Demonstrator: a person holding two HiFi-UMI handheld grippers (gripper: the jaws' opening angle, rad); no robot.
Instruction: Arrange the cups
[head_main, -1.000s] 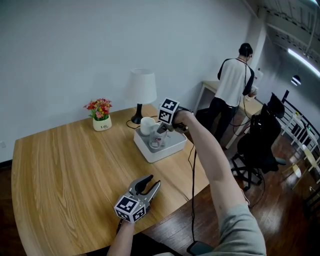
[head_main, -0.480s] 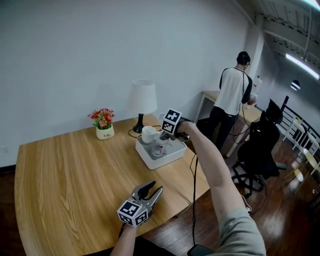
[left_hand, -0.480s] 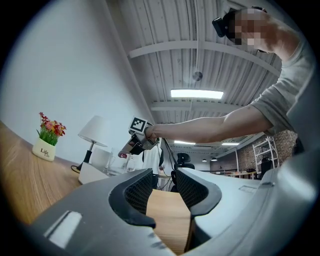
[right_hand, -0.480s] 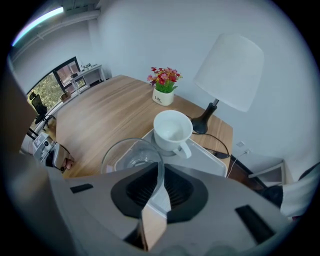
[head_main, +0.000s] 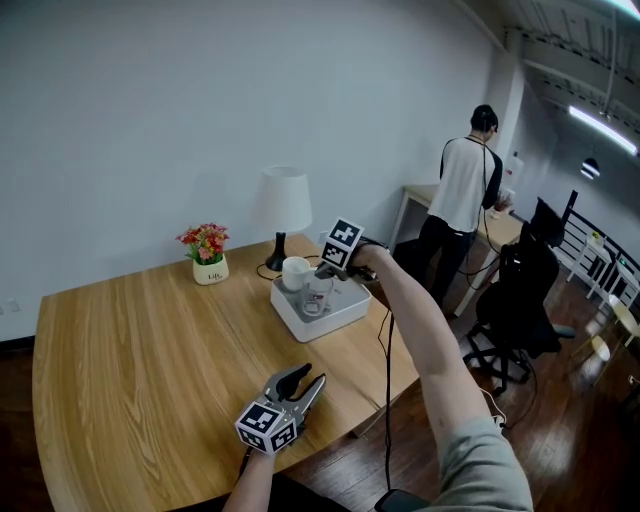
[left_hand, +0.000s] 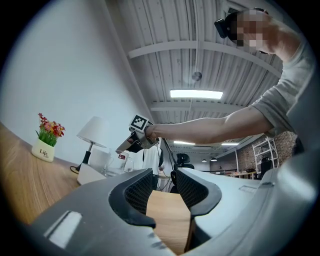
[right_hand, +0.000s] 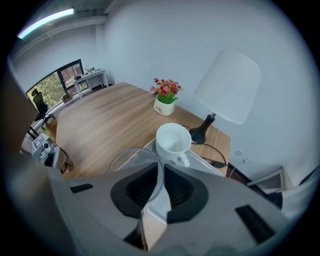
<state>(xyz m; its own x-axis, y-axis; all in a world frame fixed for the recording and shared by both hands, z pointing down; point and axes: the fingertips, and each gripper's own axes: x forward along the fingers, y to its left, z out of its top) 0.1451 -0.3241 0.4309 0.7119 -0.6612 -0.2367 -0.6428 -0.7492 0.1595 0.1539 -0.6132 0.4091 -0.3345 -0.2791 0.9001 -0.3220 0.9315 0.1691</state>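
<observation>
A clear glass cup (head_main: 317, 297) (right_hand: 131, 161) is in the white tray (head_main: 343, 313) (right_hand: 212, 166), just in front of a white mug (head_main: 296, 271) (right_hand: 172, 140). My right gripper (head_main: 322, 277) (right_hand: 160, 186) points steeply down and is shut on the glass's rim wall, one pad inside and one outside. Whether the glass rests on the tray floor I cannot tell. My left gripper (head_main: 304, 381) (left_hand: 165, 183) lies low over the table near the front edge, jaws open with only bare wood between them.
A white lamp (head_main: 283, 199) (right_hand: 227, 86) with its cable and a small flower pot (head_main: 207, 256) (right_hand: 165, 98) stand behind the tray. The table's right edge runs close to the tray. A person stands at a desk (head_main: 470, 185) farther back, next to a black chair (head_main: 520, 290).
The right gripper has tipped a little further down with the glass cup still in it at the tray. The left gripper has stayed where it was.
</observation>
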